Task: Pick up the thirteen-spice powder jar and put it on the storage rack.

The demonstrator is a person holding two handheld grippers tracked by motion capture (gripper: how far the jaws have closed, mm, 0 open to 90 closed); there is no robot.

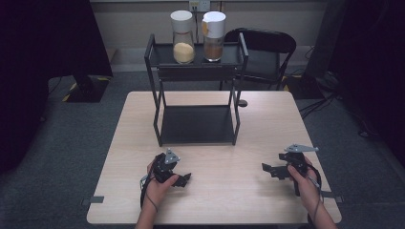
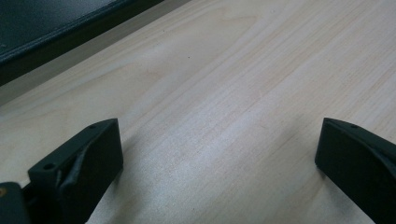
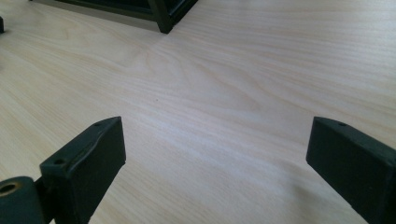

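Grippers low over the bare near half of the wooden table (image 1: pixel 267 114), left gripper (image 1: pixel 184 179) and right gripper (image 1: pixel 267 169) both with jaws wide apart and nothing between them, black two-tier rack (image 1: pixel 198 125) nearest ahead, carrying two white-capped jars (image 1: pixel 183 37) on its upper shelf.

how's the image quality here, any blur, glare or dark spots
High view: table evenly lit, room edges fall into near black, whole frame a bit soft. Left gripper view: pale sheen on the wood, the tool's near jaws soft-edged. Right gripper view: wood grain fairly sharp, rack corner dark, faint shadows by the jaws.
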